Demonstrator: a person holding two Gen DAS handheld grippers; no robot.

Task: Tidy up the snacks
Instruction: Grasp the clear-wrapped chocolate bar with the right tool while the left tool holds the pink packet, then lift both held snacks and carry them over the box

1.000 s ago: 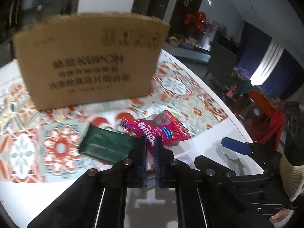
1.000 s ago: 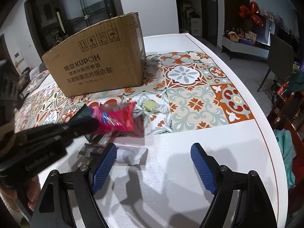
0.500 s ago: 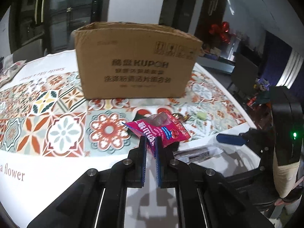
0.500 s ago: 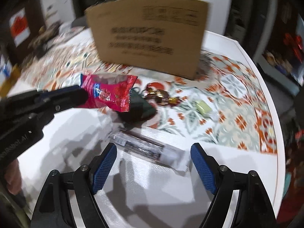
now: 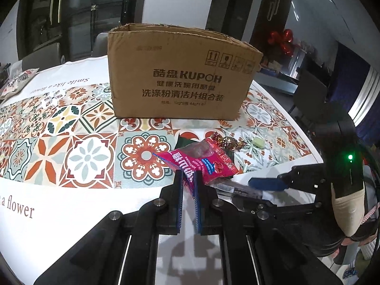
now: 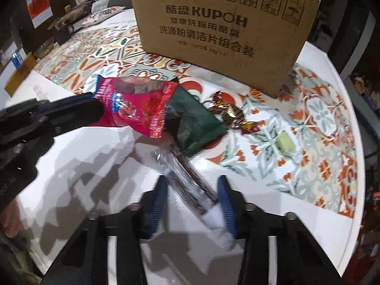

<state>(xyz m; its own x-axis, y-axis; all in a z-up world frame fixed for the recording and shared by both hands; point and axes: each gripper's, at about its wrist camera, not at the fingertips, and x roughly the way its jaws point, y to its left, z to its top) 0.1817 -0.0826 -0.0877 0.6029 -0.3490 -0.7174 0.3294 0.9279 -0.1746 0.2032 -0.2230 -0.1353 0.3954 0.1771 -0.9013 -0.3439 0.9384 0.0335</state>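
Since a second ago your right gripper (image 6: 192, 204) has come down from a hover over bare tabletop to straddle the clear-wrapped dark bar (image 6: 187, 185); its blue pads (image 6: 225, 204) stand at a medium gap either side of the wrapper, not yet pinching it. Your left gripper (image 5: 188, 190) has kept its narrow clamp on the pink snack packet (image 5: 201, 161), lifted clear of the table (image 5: 71, 201), while the cardboard box (image 5: 180, 76) now sits square ahead of it. My reading: one snack is secured and ready for the box, a second is lined up for pickup, and nothing has been dropped in yet.

Materials as found:
- Pink packet: glossy printed film with a crimped, serrated end seam; soft and partly see-through at the top, so it may flop beyond the grip.
- Bar: long, flat, dark, in slick transparent film with a white end; it lies diagonally across your right fingers, so it may swivel on closing.
- Green pouch (image 6: 194, 118): matte, dark, flat, partly under the pink packet's edge and touching the bar's far end.
- Foil candies (image 6: 232, 116): crinkled, twisted ends, near the box.
- Pale green sweet (image 6: 286, 143): small block, lying apart.
- Box: corrugated, open-topped, top edge ragged.
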